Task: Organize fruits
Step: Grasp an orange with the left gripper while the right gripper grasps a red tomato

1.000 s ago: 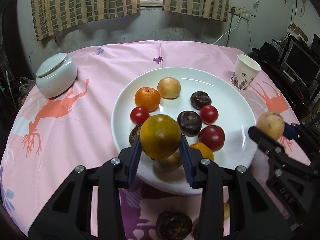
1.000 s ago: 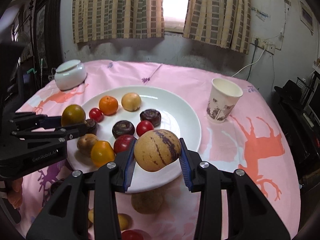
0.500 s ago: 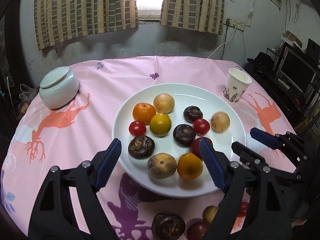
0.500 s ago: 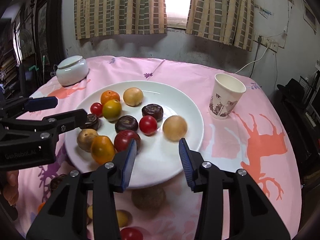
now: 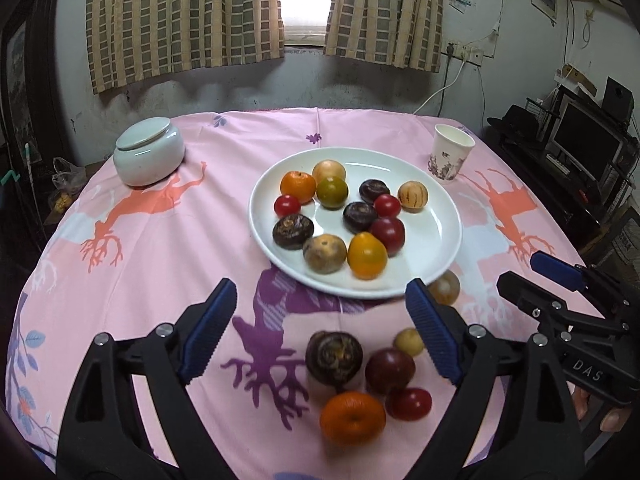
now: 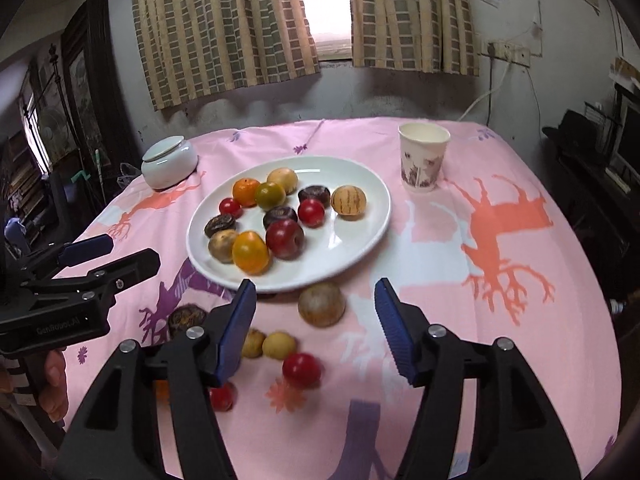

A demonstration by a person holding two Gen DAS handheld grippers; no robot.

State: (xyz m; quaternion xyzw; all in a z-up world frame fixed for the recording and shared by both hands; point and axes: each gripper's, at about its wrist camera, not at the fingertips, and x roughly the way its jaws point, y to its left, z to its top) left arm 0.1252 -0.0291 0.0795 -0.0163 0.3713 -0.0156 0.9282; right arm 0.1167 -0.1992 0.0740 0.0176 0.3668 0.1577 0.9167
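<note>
Pink desk (image 5: pixel 168 264): both tongs, left (image 5: pixel 320 332) and right (image 6: pixel 316 326), opening empty; next, fruit below them goes to the plate (image 5: pixel 440 256).

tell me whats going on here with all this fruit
A person holds a gripper in each hand, sorting fruit onto a white plate on a pink tablecloth. Both the left gripper and right gripper are empty, their fingers opening. Eleven fruits sit on the plate; more, including an orange, wait on the cloth.

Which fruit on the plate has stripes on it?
The round tan fruit at the plate's right side, nearest the paper cup. It has thin dark stripes; the others are plain.
</note>
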